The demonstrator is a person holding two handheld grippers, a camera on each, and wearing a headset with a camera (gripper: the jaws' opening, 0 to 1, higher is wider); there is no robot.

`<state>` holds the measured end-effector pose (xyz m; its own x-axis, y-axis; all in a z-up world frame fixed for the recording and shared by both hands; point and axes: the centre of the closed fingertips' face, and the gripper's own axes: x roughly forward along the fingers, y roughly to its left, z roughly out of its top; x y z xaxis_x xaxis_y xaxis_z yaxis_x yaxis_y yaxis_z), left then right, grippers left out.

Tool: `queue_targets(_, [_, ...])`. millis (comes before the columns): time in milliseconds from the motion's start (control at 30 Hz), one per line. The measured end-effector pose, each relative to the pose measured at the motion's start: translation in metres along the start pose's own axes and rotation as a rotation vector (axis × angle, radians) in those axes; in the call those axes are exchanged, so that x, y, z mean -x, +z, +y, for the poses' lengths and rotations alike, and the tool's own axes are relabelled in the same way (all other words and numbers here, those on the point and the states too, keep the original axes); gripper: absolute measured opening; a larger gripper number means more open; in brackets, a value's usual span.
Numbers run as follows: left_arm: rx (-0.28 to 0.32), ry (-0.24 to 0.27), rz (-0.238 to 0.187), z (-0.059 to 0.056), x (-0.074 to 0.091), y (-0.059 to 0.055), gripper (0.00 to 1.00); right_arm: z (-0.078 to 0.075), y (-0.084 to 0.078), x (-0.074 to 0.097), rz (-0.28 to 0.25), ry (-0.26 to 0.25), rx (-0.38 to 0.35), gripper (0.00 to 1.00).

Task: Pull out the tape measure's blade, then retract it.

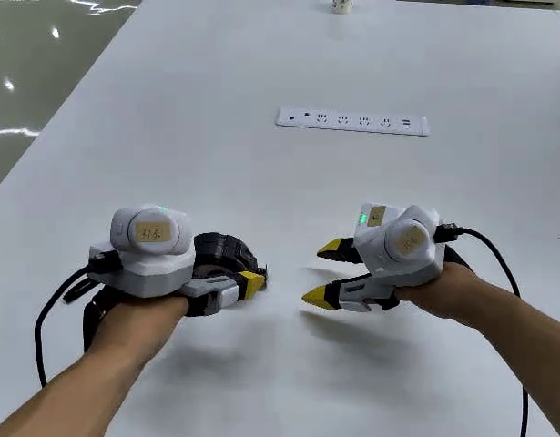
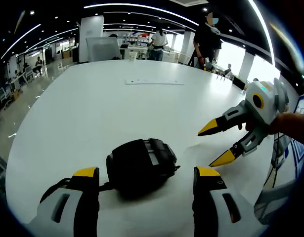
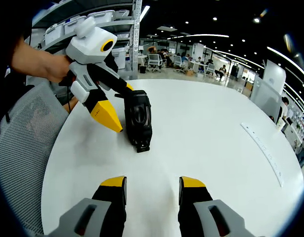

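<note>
- Tape measure [image 2: 142, 165]: black case, on table [image 1: 261, 55], between left gripper [image 2: 147, 173] jaws; jaws apart, unclamped.
- Right gripper [image 3: 152, 182]: jaws apart, nearby, holds nothing.
- Risk: unclamped case likely slides w/ blade pull.

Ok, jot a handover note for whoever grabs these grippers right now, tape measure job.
Left gripper: open, jaws on either side of the tape measure, not closed on it.
Right gripper: open, empty, tips pointing toward the tape measure.
Tape measure: lies on the white table, no blade drawn out.
Done: nothing that shows.
Left: grip the case, pull the blade out, retract it.
</note>
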<state>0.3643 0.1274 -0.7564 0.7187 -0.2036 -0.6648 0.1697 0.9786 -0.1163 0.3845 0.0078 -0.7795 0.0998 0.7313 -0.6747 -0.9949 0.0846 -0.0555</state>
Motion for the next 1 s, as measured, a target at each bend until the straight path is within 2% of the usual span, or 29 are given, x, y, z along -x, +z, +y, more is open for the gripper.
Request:
queue_targets(367, [-0.030,-0.039,-0.027,-0.005,0.005,0.001,0.77,0.001,-0.009,0.019,-0.013,-0.054,-0.054,0.46])
queue_targets(633, [-0.051,-0.069,-0.029,-0.007,0.010,-0.002,0.79,0.006,-0.015,0.031,-0.028,-0.085,-0.099,0.50])
queue_targets(1000, [-0.093,-0.110,-0.065,-0.009,0.019,-0.007,0.82,0.014,-0.021,0.045,-0.062,-0.121,-0.149,0.56])
